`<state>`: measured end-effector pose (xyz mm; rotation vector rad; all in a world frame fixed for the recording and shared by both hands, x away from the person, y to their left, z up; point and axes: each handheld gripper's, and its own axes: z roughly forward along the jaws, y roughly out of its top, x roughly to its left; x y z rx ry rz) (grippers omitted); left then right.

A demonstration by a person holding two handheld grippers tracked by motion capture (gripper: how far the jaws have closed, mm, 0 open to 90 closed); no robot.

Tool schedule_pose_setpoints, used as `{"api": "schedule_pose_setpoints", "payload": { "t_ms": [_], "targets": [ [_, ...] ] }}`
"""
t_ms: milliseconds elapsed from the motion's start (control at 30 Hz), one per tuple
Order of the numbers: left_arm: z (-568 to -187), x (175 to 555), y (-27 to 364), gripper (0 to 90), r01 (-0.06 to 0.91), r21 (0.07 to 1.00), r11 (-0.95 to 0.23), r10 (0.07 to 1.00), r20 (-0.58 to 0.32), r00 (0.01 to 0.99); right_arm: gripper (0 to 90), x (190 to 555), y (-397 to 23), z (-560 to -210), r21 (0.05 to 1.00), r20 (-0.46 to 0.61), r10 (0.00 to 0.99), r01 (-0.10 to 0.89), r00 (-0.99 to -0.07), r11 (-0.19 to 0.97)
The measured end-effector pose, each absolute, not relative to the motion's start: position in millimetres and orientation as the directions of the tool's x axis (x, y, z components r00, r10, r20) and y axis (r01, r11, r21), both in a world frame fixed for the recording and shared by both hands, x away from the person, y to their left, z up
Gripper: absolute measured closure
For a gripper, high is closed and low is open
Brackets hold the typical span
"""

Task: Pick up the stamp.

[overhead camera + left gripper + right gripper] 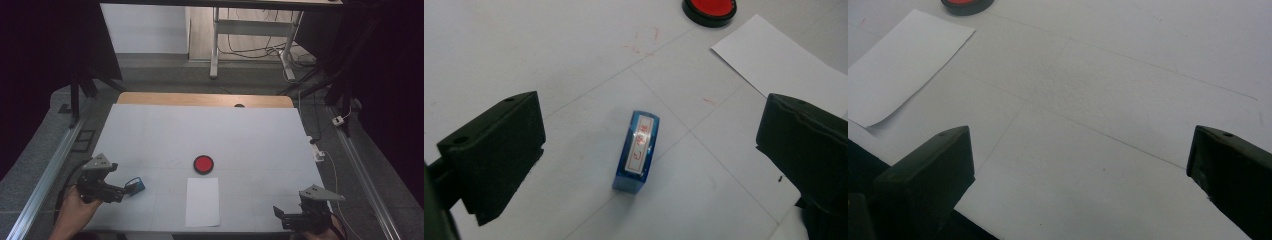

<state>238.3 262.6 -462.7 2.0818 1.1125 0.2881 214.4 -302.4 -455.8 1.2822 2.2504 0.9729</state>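
Right, status by view:
High view: left gripper (129,189) at the near-left of the worktop (150,135), fingers wide, blue stamp (136,185) lying just at its tips. Right gripper (280,214) parked at the near-right edge, nothing near it.
High view, layout: red ink pad (203,164) mid-worktop, white paper sheet (202,201) just in front of it. Stamp sits well left of both.
Left gripper view: stamp (637,151) lies on its side between the two spread fingers (494,152), touching neither. Label with red characters faces up. Long axis runs roughly along the approach, a little skewed.
Left gripper view, background: ink pad (710,8) and paper corner (774,55) beyond the stamp.
Right gripper view: fingers (923,177) wide apart, holding nothing; bare worktop between them, paper (900,67) and pad edge (967,5) off at the top left.
Risk 1: stamp is narrow and skewed; closing off-centre would likely twist it or flick it out.
Risk 2: smooth plastic sides, so a shallow grip may slip on the lift.
Risk 3: grabbed lying flat, it needs turning upright before it can be inked, so it could drop mid-turn.
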Motion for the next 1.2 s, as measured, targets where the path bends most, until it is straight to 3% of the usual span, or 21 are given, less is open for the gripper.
{"api": "schedule_pose_setpoints", "payload": {
  "t_ms": [633,1200],
  "targets": [
    [-479.6,255.5,252.8,0.0,0.614,0.695,-0.375,0.772,-0.133,0.622,0.0,214.7,-302.6,-455.8,0.718,0.019,0.855,0.603,-0.518,0.349],
    [-502.8,255.3,248.9,2.2,0.624,0.602,-0.498,0.749,-0.064,0.66,0.0,214.8,-301.7,-456.2,0.718,0.015,0.853,0.599,-0.522,0.355]
  ]
}}
